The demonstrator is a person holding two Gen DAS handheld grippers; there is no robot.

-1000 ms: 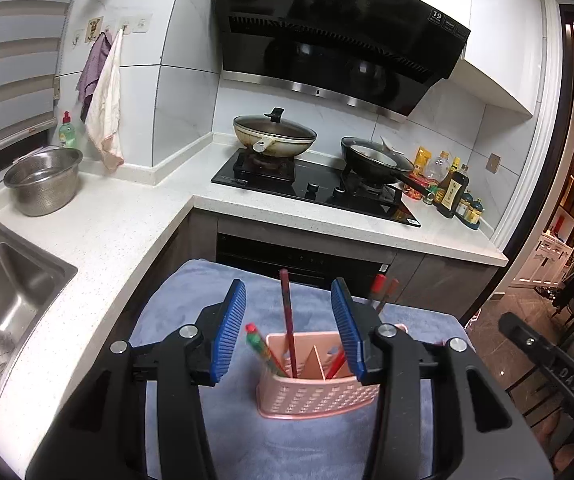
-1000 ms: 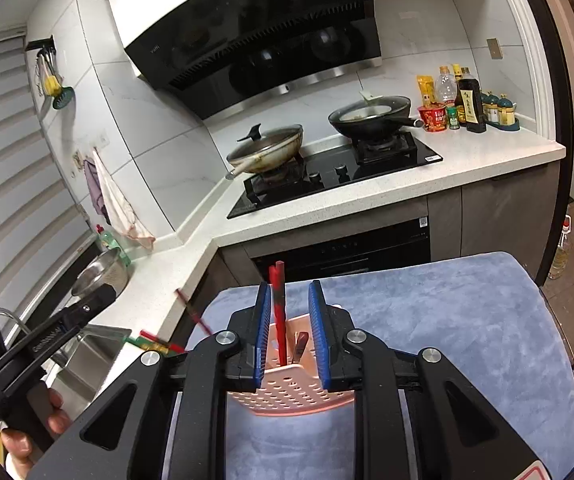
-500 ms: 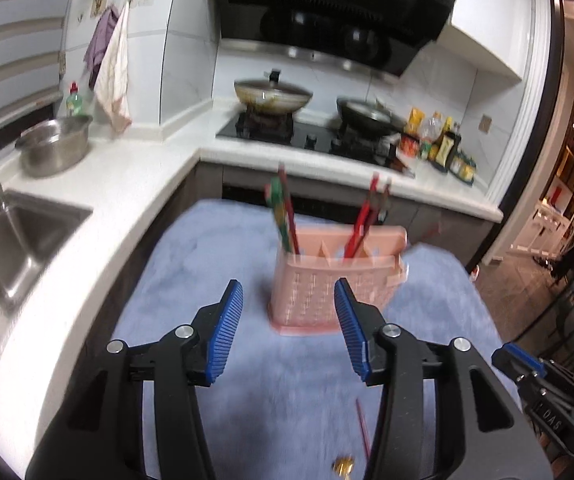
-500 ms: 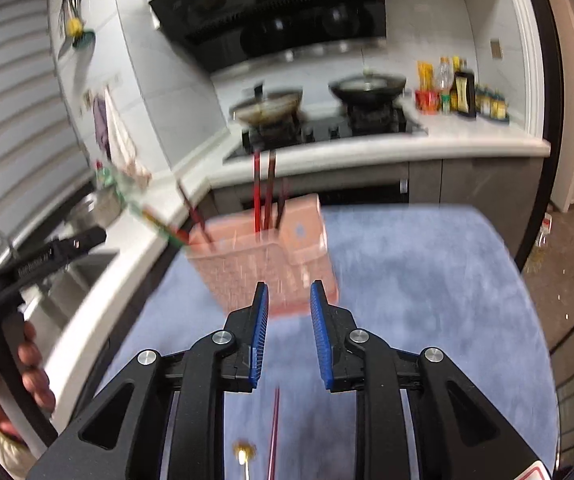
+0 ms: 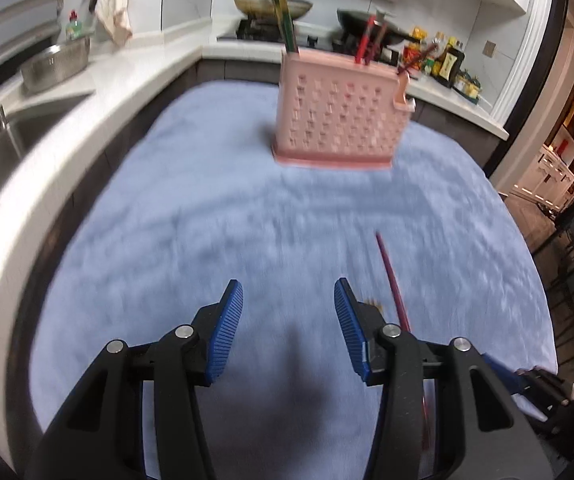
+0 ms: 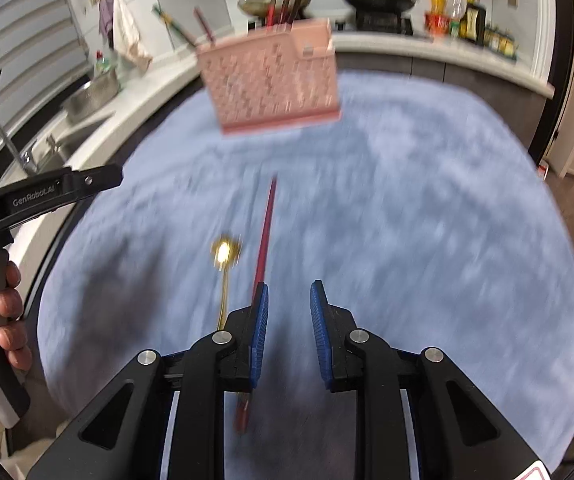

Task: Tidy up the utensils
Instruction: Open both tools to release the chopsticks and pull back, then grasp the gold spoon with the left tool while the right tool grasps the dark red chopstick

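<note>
Both pairs of fingers, left gripper (image 5: pixel 289 320) and right gripper (image 6: pixel 289 320), stand apart and empty, having dropped from the pink holder (image 6: pixel 271 80) toward the blue-covered worktop (image 6: pixel 427 220). A red chopstick (image 6: pixel 265 240) and gold spoon (image 6: pixel 225 264) lie loose below, likely next to collect.

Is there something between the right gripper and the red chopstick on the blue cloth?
Nothing visible. The right gripper is open and empty, and the red chopstick lies just beside its left finger. The gold spoon lies further left, off that path.

Open, empty left claw (image 5: pixel 289 300) above blue cloth (image 5: pixel 207 220); pink caddy (image 5: pixel 341 116) beyond.
</note>
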